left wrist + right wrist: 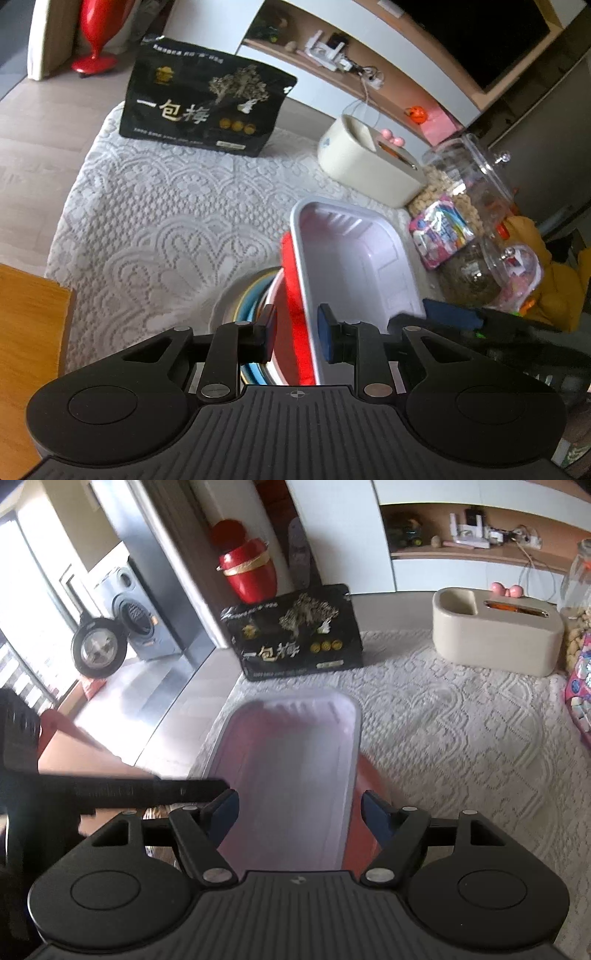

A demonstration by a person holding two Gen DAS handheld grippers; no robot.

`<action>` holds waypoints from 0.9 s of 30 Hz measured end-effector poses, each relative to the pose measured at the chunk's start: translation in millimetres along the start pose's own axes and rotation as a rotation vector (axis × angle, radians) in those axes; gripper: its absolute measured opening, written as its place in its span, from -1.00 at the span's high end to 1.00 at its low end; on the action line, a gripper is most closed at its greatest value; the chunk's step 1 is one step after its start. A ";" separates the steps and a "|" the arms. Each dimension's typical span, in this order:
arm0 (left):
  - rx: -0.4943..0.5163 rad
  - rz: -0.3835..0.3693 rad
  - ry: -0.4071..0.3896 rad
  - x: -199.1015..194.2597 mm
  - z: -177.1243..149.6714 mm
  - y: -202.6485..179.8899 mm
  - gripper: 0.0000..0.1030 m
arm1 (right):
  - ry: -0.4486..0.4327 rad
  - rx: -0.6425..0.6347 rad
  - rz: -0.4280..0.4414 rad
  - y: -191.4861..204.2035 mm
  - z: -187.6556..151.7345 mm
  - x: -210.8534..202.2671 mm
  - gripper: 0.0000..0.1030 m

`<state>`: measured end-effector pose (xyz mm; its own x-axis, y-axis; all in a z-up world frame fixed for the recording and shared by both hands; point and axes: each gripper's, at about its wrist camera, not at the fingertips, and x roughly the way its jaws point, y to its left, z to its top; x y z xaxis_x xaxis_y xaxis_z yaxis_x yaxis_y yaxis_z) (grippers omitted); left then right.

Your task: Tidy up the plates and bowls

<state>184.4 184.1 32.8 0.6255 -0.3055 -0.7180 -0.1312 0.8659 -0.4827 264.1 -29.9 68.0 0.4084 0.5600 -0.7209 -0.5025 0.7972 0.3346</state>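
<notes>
A white tray nested in a red tray is seen tilted above a stack of bowls on the lace-covered desk. The near rims of both trays are pinched between the jaws of the left gripper. The jaws of the right gripper are spread wide on either side of the white tray, without touching it. A black snack bag and a cream box are seen standing farther back on the desk.
</notes>
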 end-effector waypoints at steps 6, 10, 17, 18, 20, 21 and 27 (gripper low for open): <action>-0.027 -0.006 0.005 6.9 6.4 10.0 0.50 | -0.017 0.012 -0.045 -2.0 17.5 22.0 -0.43; -0.040 -0.011 0.009 8.7 8.4 12.6 0.50 | -0.005 0.022 -0.057 -6.1 22.3 32.8 -0.42; -0.052 -0.033 0.005 10.4 9.3 13.5 0.50 | 0.010 0.020 -0.073 -12.2 18.9 42.0 -0.42; -0.054 -0.037 0.001 10.0 9.3 13.4 0.50 | 0.007 0.019 -0.078 -13.0 18.4 42.1 -0.42; -0.056 -0.042 -0.017 7.6 9.2 13.2 0.50 | -0.003 0.011 -0.089 -14.2 17.7 40.9 -0.42; -0.053 -0.037 -0.032 5.3 9.3 12.2 0.50 | -0.010 0.008 -0.099 -14.6 17.5 39.9 -0.42; 0.018 0.050 -0.182 -23.0 -2.0 -6.2 0.50 | -0.089 -0.009 -0.096 -12.5 9.5 14.7 -0.43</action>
<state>169.3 184.9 51.3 0.7479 -0.1866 -0.6371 -0.1527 0.8856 -0.4386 283.6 -29.5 59.0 0.5208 0.4988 -0.6927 -0.4640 0.8466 0.2608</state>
